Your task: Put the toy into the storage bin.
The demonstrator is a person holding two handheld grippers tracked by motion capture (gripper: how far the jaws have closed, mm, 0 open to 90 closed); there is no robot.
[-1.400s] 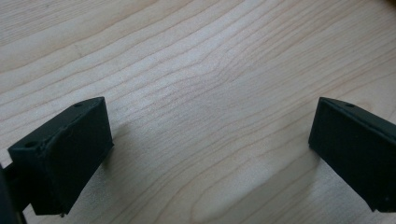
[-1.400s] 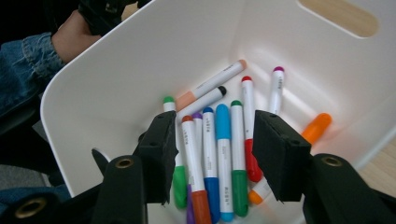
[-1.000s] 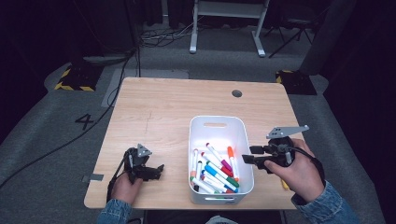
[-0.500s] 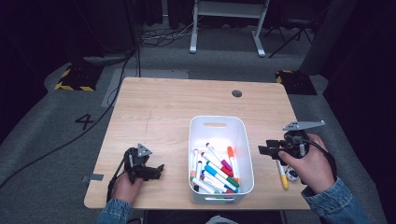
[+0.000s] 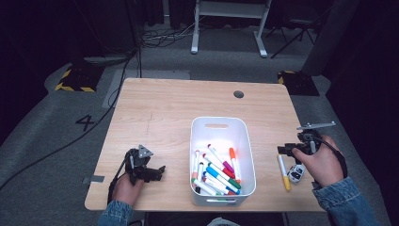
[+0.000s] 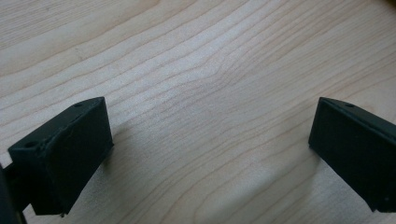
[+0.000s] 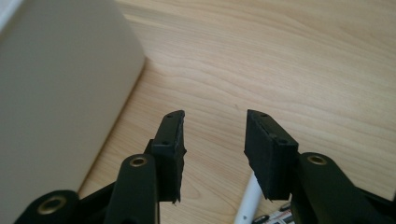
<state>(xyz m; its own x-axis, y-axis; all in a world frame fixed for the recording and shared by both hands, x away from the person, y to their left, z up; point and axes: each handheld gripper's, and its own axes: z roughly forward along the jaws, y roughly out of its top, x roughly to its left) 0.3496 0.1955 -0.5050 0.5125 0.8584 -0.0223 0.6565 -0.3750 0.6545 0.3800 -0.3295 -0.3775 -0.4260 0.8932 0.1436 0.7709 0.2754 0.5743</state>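
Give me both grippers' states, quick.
Left gripper: open wide, nothing between the jaws.
Right gripper: open, jaws just been closing, nothing between them; white marker lies on the table below.

blue denim sleeves (image 5: 342, 203); black grippers with grey three-cornered plates (image 5: 145, 151).

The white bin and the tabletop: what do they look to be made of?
The white bin looks like moulded plastic: smooth, even semi-gloss walls, rounded corners, a cut-out handle slot. The tabletop shows pale wood grain with a matt finish, possibly laminate rather than solid wood.
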